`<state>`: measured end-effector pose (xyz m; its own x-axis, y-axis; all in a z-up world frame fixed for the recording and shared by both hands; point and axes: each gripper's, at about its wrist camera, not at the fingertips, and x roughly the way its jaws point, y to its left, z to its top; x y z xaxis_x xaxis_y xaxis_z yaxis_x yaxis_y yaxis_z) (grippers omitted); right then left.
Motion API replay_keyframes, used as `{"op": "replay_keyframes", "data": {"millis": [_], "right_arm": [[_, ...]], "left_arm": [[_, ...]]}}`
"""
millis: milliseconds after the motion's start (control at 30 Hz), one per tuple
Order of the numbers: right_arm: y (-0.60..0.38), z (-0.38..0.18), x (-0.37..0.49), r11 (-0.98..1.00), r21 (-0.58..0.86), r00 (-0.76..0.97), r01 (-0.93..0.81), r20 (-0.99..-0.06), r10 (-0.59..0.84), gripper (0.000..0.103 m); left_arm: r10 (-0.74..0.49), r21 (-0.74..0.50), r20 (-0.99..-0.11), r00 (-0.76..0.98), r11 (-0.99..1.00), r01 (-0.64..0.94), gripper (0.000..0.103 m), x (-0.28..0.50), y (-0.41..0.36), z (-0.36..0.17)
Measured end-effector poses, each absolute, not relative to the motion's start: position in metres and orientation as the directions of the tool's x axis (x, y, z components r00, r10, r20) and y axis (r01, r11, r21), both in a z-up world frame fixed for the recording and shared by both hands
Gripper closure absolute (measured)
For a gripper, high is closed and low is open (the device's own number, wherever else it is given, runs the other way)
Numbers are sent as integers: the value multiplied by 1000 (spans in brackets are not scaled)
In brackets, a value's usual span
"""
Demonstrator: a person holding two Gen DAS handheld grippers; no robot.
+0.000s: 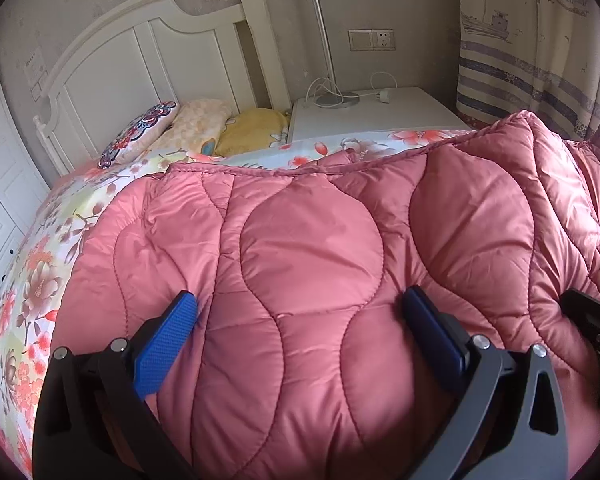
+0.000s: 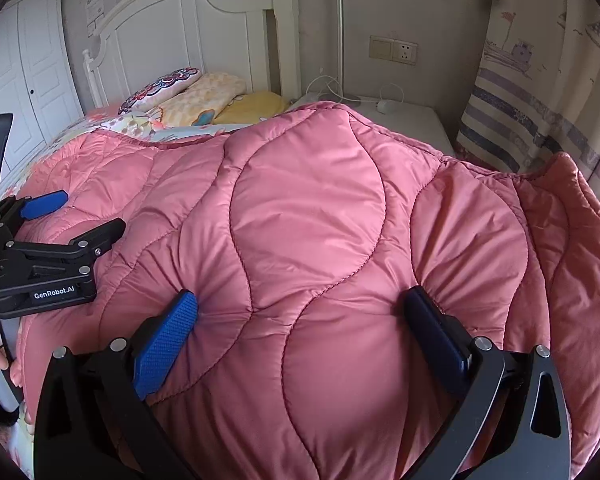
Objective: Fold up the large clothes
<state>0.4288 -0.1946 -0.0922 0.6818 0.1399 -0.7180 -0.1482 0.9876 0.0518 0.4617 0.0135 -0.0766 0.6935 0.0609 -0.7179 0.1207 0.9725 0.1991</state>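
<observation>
My left gripper [image 1: 296,312] and right gripper [image 2: 300,312] both have fingers [image 1: 168,340] spread wide, tips pressed down into the pink quilted coat [image 1: 320,264], pinching nothing yet. Right-wrist view shows the left gripper [image 2: 60,216] off to its left, also spread. The coat lies puffy over the near side of the bed [image 1: 32,280], on the floral sheet. It looks light, soft, slick-shelled and springy, so it will likely slide and bulge back; I'd take hold at a stitched seam or the hemmed far edge [image 1: 260,170], not mid-puff. Farther back: pillows [image 1: 188,124], headboard [image 1: 140,52], nightstand [image 1: 380,116] with lamp [image 1: 324,40], curtain [image 1: 540,48].
</observation>
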Motion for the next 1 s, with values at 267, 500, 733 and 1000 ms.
{"op": "replay_keyframes", "data": {"millis": [267,500,733,1000], "right_arm": [[-197,-82,431,985,66,631,-157,-761,152,4],[-230,-23,415,991,70,723,-113,-679,130,4],[-277,-77,449,999,26,648,46,-761,-10,4],[-280,-90,454,997,62,655,39,-756,21,4]], "left_arm": [[45,174,-759,649,976,135,2,465,16,-66],[-89,54,-727,681,981,186,2,437,-5,-12],[-65,204,-722,688,931,303,2,436,-57,-62],[-103,131,-713,694,952,276,2,438,-48,-72]]}}
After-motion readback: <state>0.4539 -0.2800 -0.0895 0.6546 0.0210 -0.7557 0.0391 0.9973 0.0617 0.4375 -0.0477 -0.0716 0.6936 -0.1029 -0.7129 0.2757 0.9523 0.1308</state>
